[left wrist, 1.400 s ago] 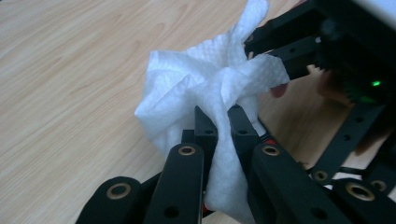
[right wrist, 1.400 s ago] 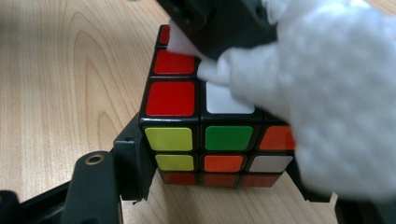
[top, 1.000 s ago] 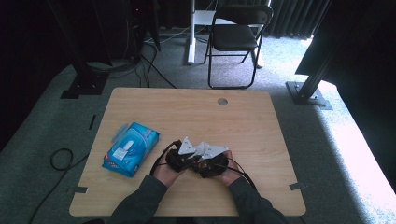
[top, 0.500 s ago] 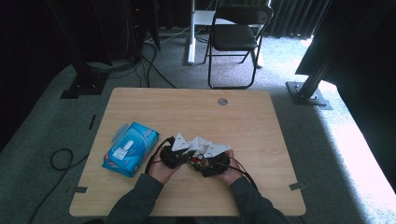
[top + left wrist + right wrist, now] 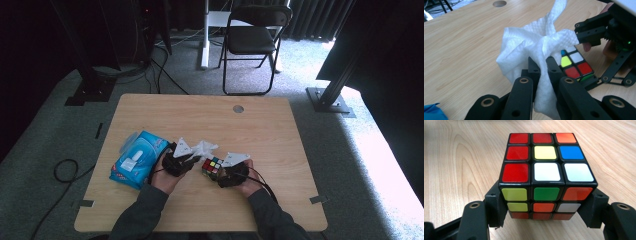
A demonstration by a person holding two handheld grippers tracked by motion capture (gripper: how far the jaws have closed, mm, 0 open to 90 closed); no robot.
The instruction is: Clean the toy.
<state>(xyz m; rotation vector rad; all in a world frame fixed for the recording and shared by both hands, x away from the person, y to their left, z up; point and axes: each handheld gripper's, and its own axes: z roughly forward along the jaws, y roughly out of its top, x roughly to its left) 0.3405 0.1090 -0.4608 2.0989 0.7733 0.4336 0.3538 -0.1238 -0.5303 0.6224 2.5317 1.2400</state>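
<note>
White tissue (image 5: 534,47) is bunching up between the jaws of the left gripper (image 5: 541,65), which are pinching it tightly near its lower part while the rest is puffing out above and ahead of them. The right gripper (image 5: 546,202) is clamping a colour cube (image 5: 544,177) from both sides, its jaws pressing on the lower layers and holding it just above the wooden tabletop (image 5: 461,157). In the high view the two hands are working close together near the front middle of the tabletop, with the tissue (image 5: 204,148) sitting between the left gripper (image 5: 186,161) and the cube (image 5: 212,166). From the left gripper view the tissue is reaching over the cube's near edge and seems to be touching it.

As a judgement, the picking-up steps are done: a tissue is out of the blue pack (image 5: 138,157), which is lying to the left, and the cube is gripped. Wiping looks barely begun; most of the faces are probably waiting, and the cube will likely need turning.
</note>
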